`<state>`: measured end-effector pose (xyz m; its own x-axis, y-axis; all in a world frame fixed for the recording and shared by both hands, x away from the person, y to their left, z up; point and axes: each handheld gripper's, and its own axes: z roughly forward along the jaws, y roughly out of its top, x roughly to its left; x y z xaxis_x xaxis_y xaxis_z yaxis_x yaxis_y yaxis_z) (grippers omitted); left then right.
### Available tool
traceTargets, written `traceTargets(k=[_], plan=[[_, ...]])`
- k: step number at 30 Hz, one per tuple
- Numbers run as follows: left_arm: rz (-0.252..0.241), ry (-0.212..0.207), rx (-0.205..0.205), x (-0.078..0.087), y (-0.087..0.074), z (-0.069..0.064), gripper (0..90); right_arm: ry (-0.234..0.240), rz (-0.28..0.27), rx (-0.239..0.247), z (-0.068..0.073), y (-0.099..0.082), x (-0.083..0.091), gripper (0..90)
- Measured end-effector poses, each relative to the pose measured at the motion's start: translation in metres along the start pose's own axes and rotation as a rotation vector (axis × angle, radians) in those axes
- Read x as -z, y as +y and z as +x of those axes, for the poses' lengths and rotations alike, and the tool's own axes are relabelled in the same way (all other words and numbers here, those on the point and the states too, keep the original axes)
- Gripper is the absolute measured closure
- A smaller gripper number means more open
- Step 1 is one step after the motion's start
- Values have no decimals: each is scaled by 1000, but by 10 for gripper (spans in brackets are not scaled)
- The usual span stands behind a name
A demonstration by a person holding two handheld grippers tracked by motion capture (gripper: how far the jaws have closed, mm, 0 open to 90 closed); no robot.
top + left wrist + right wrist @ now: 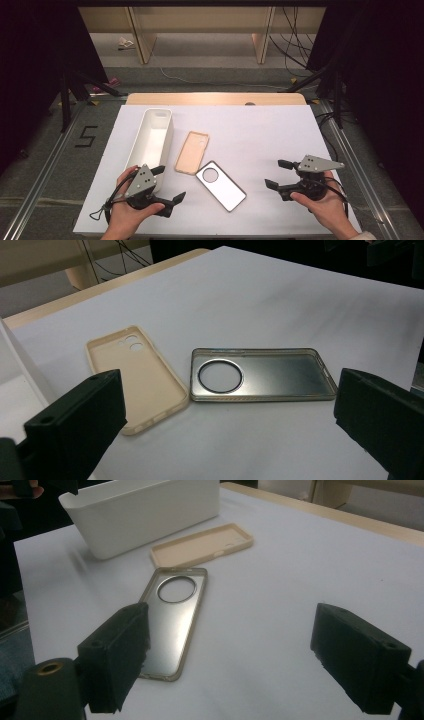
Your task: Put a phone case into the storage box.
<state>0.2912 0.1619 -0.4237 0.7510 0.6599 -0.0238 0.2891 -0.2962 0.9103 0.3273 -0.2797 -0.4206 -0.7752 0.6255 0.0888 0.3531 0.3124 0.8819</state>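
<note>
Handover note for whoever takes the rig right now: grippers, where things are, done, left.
Left gripper: open, holds nothing, at the near end of the white bin.
Right gripper: open, holds nothing, over bare table on the right.
Beige phone case: flat beside the bin, inside up.
Clear phone case: flat, nearer the person, its corner at the beige one.
Done: nothing picked up yet.
Left: probably both cases into the bin.

You have bare table between the clear phone case and your right hand-held gripper. On the left, the white bin and beige phone case crowd your left hand-held gripper.
</note>
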Motion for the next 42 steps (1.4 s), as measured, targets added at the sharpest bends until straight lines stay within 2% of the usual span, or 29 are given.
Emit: traceTargets(k=[8, 9, 11, 12, 15, 16, 17, 18, 19, 20, 22, 23, 24, 25, 26, 27, 31, 32, 33, 42], plan=[[7, 1, -3, -3, 1, 0, 0, 9, 8, 2, 0, 0, -5, 187], [7, 0, -5, -4, 2, 0, 0, 7, 20, 19, 1, 0, -7, 235], [9, 0, -5, -5, 2, 0, 0, 4, 30, 29, 3, 0, -9, 265], [13, -2, -8, -5, 2, 0, 0, 5, 51, 42, 5, 1, -12, 385], [16, -5, -9, -6, 1, -1, 0, 24, 111, 46, 9, 3, -19, 623], [16, -6, -10, -6, 1, -1, 0, 24, 111, 46, 9, 3, -19, 623], [16, -7, -12, -6, 1, -1, 0, 18, 180, 51, 12, 3, -26, 782], [16, -7, -12, -6, 1, -1, 0, 18, 180, 51, 12, 3, -26, 782], [15, -8, -13, -5, 1, -1, 0, 21, 244, 57, 15, 2, -35, 900], [15, -8, -13, -5, 1, -1, 0, 21, 244, 57, 15, 2, -35, 900], [17, -9, -16, -5, 2, -1, 0, 18, 299, 56, 18, 3, -44, 900], [17, -10, -17, -6, 2, -1, 0, 12, 341, 40, 18, 6, -54, 900], [19, -10, -18, -6, 1, -1, 0, 12, 341, 40, 18, 6, -54, 900], [22, -9, -18, -6, 1, -1, 0, 12, 363, 35, 17, 7, -59, 900], [23, -10, -17, -6, 1, -1, 0, 11, 415, 25, 16, 7, -70, 900], [23, -10, -15, -6, 1, -1, 0, 11, 415, 25, 16, 7, -70, 900], [29, -13, -14, -6, 1, -1, 0, 25, 540, 13, 18, 3, -93, 900], [30, -13, -14, -6, 1, -1, 0, 25, 540, 13, 18, 3, -93, 900], [31, -12, -14, -6, 0, -1, 0, 30, 565, 19, 21, 2, -97, 900], [31, -8, -13, -4, 0, -1, 0, 41, 621, 7, 24, -1, -102, 900]])
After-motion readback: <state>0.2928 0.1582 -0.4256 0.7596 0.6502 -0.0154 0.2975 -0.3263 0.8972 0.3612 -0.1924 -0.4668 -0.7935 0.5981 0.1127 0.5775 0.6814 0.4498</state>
